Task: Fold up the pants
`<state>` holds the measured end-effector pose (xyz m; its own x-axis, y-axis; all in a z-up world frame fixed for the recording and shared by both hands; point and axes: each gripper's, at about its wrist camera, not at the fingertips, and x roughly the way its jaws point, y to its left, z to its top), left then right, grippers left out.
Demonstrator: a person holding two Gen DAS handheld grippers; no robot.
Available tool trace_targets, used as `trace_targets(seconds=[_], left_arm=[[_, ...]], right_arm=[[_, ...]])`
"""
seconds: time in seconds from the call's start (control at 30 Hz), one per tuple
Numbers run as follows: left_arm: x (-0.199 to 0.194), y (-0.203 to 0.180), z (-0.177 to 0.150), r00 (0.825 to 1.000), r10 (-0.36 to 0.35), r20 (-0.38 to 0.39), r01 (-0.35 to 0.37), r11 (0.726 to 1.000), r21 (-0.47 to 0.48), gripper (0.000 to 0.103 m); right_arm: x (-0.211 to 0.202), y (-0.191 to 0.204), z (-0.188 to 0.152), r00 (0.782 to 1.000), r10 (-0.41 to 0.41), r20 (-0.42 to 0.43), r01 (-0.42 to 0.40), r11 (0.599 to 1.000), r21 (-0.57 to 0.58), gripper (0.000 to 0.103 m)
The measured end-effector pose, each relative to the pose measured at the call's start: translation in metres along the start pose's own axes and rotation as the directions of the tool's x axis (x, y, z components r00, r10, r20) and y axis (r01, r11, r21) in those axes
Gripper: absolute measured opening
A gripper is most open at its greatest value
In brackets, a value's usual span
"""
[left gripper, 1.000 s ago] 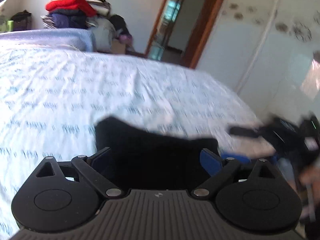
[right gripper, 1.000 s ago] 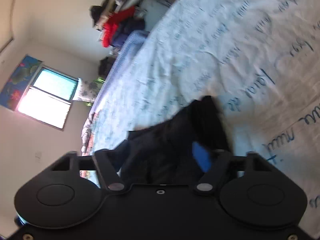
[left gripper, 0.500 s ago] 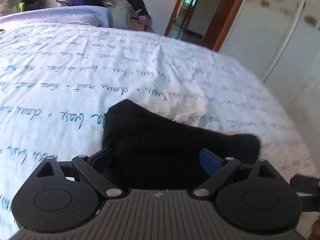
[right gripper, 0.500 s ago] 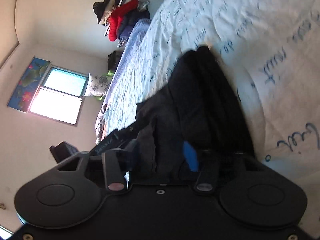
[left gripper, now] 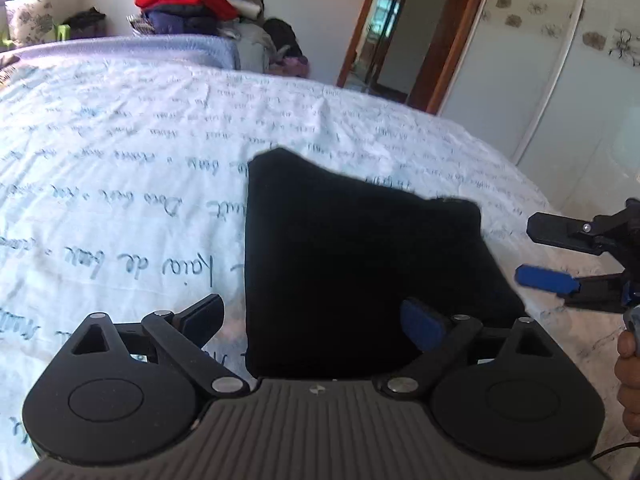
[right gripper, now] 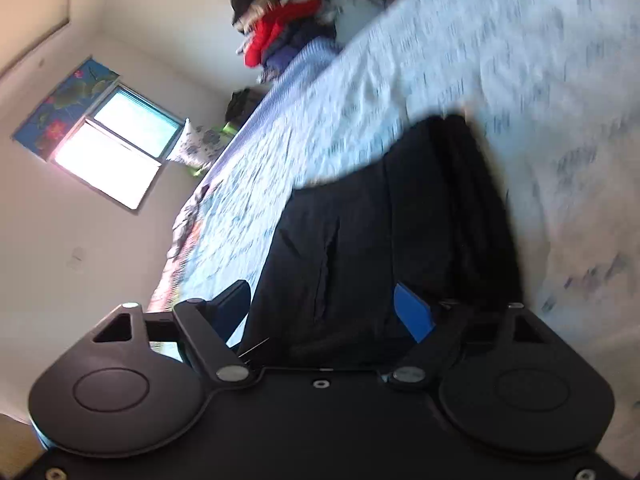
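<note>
The black pants point(left gripper: 352, 256) lie folded into a flat block on the white bed sheet with blue handwriting point(left gripper: 120, 184). My left gripper point(left gripper: 314, 320) hovers open over their near edge; its pads press on nothing. My right gripper point(left gripper: 524, 252) stands just off the pants' right edge, its jaws opening, with only sheet showing between its fingers. In the blurred, rolled right wrist view the pants point(right gripper: 380, 232) stretch away beyond the right gripper point(right gripper: 320, 300), whose fingers stand wide apart.
A pile of clothes point(left gripper: 192, 4) topped by a red garment sits past the bed's far end, next to a doorway point(left gripper: 384, 32). White wardrobe doors point(left gripper: 560, 80) run along the right. A person's hand point(left gripper: 628, 360) holds the right gripper. A window point(right gripper: 116, 152) lights the far wall.
The pants now lie flat and free of both grippers. The left gripper has drawn back and sunk a little. The right gripper has rolled and now shows wide open to the pants' right.
</note>
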<state>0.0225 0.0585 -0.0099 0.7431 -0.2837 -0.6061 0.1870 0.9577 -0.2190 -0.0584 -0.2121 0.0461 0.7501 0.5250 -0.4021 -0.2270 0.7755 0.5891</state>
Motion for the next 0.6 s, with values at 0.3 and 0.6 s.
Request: trace_targets(seconds=[0.3, 0.6], left_arm=[[0.017, -0.029, -0.023, 0.991, 0.130, -0.039, -0.122, 0.980, 0.156, 0.100], [-0.011, -0.046, 0.002, 0.996, 0.037, 0.079, -0.049, 0.987, 0.155, 0.097]], right_arm=[[0.052, 0.031, -0.016, 0.942, -0.335, -0.003, 0.306, 0.864, -0.401, 0.086], [0.021, 0.019, 0.009, 0.961, -0.268, 0.065, 0.276, 0.930, -0.244, 0.087]])
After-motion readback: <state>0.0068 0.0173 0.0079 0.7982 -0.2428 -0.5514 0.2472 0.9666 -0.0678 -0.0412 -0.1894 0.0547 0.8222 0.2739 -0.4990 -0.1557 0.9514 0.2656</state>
